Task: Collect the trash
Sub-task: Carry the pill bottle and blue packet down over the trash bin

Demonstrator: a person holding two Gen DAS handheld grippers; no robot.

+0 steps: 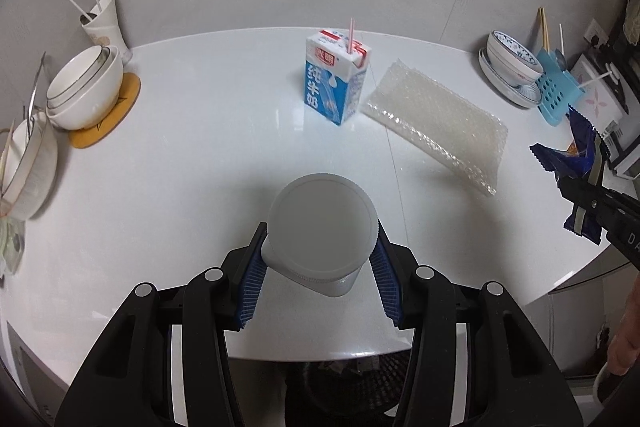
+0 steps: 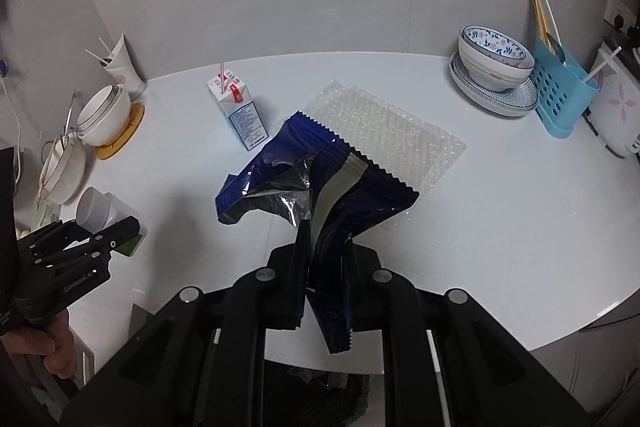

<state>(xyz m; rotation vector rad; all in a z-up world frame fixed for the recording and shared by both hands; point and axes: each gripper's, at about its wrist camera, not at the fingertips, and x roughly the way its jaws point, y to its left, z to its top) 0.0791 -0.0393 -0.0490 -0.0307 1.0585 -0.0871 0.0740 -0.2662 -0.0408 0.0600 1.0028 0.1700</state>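
My left gripper is shut on a white plastic bottle, held above the table's front edge with its cap end towards the camera; it also shows in the right wrist view. My right gripper is shut on a crumpled dark blue snack wrapper, held above the table; it shows at the right edge of the left wrist view. A blue and white milk carton with a straw stands on the white table. A bubble-wrap sheet lies to its right.
Stacked white bowls on a yellow coaster and a cup with straws stand at the left. A patterned bowl on plates and a blue utensil holder stand at the right. A dark mesh bin sits below the table's front edge.
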